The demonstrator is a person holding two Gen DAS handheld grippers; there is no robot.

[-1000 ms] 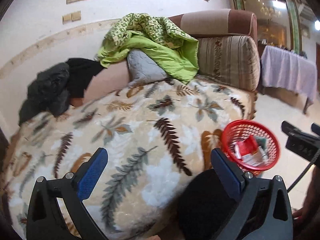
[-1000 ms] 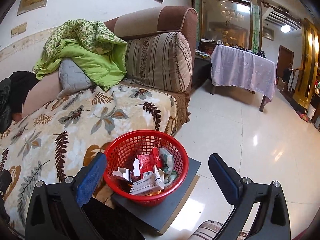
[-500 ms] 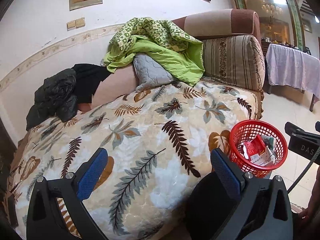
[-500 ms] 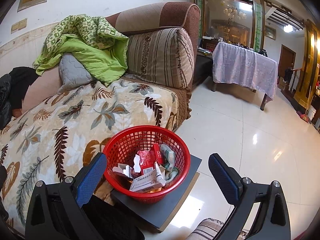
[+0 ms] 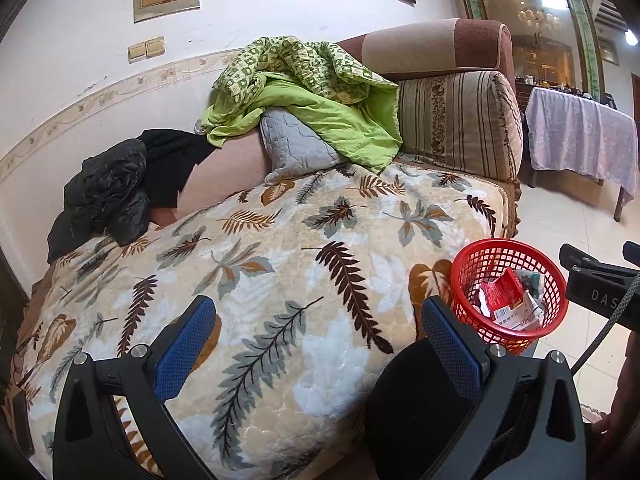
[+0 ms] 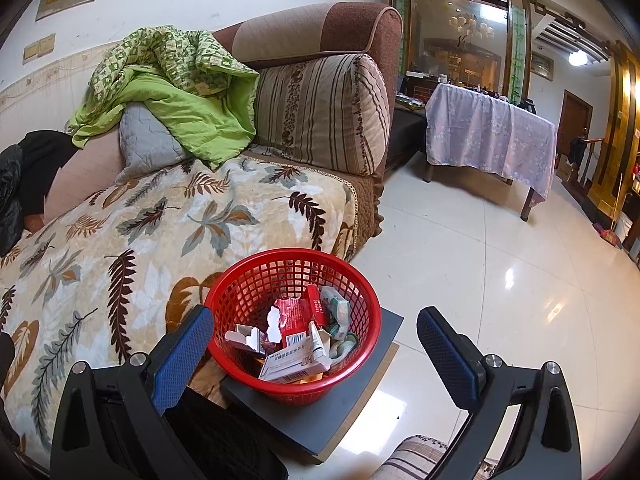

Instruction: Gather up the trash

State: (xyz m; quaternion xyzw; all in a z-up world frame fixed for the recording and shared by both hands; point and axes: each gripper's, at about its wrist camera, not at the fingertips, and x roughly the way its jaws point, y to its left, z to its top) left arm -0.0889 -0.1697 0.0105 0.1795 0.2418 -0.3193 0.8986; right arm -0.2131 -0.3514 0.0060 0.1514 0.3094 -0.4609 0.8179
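A red plastic basket (image 6: 240, 280) holds several pieces of trash: a red packet (image 6: 294, 314), white cartons (image 6: 294, 364) and wrappers. It stands on a dark grey board (image 6: 352, 404) beside the sofa. It also shows at the right in the left wrist view (image 5: 464, 276). My right gripper (image 6: 316, 344) is open and empty, just above and in front of the basket. My left gripper (image 5: 316, 332) is open and empty above the leaf-patterned blanket (image 5: 280, 264); the right gripper's body (image 5: 596, 284) shows at its right edge.
The sofa has a striped cushion (image 6: 324, 112), a green quilt (image 6: 176, 92), a grey pillow (image 5: 296, 152) and black clothes (image 5: 112, 188). A table with a lilac cloth (image 6: 488, 132) stands across the shiny tiled floor (image 6: 500, 280).
Both grippers have drawn back and up a little; more of the sofa and wall shows in the left view. The basket and its trash have not moved. Both jaws stay open.
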